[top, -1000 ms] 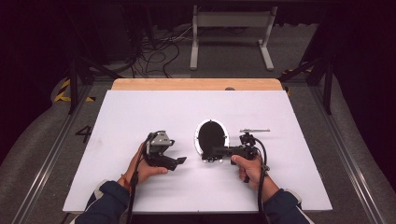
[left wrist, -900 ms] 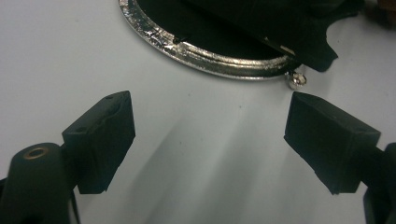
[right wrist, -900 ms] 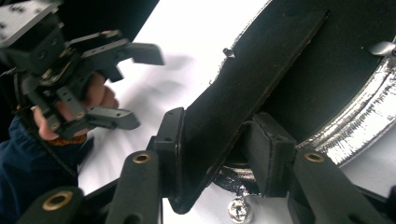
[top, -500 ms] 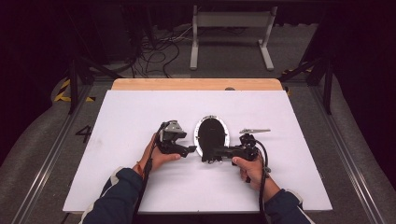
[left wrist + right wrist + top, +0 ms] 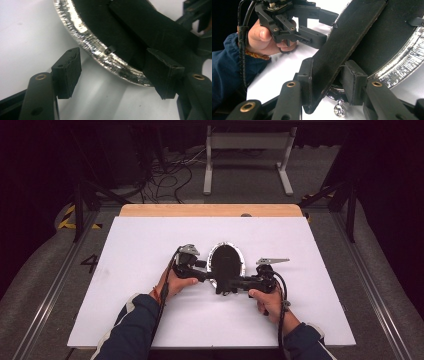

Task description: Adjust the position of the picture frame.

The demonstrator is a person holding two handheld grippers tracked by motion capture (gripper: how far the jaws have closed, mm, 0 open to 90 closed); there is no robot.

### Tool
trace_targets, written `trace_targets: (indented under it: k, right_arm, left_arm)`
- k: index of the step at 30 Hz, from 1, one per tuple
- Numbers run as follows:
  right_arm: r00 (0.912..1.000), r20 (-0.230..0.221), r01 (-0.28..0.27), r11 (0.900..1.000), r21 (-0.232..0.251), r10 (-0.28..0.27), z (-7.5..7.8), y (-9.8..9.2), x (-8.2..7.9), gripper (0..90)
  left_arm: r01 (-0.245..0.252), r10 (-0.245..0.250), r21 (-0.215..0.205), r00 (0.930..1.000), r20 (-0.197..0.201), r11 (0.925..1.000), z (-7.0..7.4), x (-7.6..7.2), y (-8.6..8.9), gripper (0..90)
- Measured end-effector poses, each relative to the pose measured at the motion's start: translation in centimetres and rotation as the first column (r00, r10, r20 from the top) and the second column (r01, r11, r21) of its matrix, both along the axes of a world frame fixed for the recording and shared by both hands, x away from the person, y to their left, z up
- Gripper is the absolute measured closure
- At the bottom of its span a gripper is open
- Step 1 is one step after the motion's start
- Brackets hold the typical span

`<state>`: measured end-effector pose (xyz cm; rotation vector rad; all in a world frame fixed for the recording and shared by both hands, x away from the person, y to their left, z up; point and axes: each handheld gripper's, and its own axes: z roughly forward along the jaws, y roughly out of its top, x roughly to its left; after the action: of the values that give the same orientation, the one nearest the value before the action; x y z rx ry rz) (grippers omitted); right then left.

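An oval black object with a glittering silver rim (image 5: 226,261) lies mid-table on the white board (image 5: 150,240). A flat black strap (image 5: 347,40) crosses its dark face. My right gripper (image 5: 223,285) comes in from the object's near right and is shut on the strap's end, the jaws (image 5: 329,85) pressing both its sides. My left gripper (image 5: 206,270) reaches in from the left. Its jaws have just been closing and straddle the silver rim (image 5: 87,40): one pad (image 5: 67,71) over the table, the other pad (image 5: 161,72) over the dark face, neither pressing.
A small silver charm (image 5: 339,110) hangs at the object's near edge. A wooden strip (image 5: 210,210) borders the board's far side. Beyond it, a grey metal stand (image 5: 247,150) and loose cables (image 5: 170,170) sit on the floor. Dark posts flank the table.
The left hand has moved right, up to the oval object, and its jaws have narrowed around the rim. The right gripper has stayed put on the strap.
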<state>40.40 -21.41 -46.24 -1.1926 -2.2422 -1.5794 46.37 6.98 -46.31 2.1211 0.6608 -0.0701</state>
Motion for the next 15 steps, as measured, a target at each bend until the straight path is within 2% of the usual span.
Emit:
trace_targets:
  k: [3,6,10,12,13,15]
  right_arm:
    - [1.0,0.0,0.001,1.0,-0.001,-0.001,0.0,0.0,0.0,63.1]
    - [1.0,-0.008,-0.001,1.0,0.003,0.001,-0.1,-0.1,0.0,63.1]
    - [0.9997,0.02,-0.016,1.0,-0.008,0.016,0.1,0.0,-0.1,63.3]
    - [0.9996,0.02,-0.019,1.0,-0.013,0.019,0.1,-0.1,-0.1,63.3]
    - [0.9996,0.019,-0.02,1.0,-0.017,0.021,0.1,-0.1,-0.2,63.3]
    - [0.9996,0.021,-0.019,1.0,-0.02,0.02,0.1,-0.1,-0.2,65.0]
  left_arm:
    - [0.012,-0.012,-0.015,0.9999,-0.011,0.9998,-0.2,0.2,-0.3,30.3]
    - [0.017,-0.017,-0.03,0.9996,-0.022,0.9994,-0.3,0.4,-0.1,32.3]
    - [0.029,-0.032,-0.076,0.9985,-0.043,0.9967,-0.3,0.5,0.3,38.5]
    - [0.03,-0.033,-0.08,0.9988,-0.035,0.9963,-0.1,0.4,0.4,41.7]
    - [0.028,-0.031,-0.095,0.9991,-0.029,0.9951,0.2,0.3,0.6,44.0]
    - [0.024,-0.024,-0.11,0.9997,0.005,0.9936,0.7,0.1,0.9,49.5]
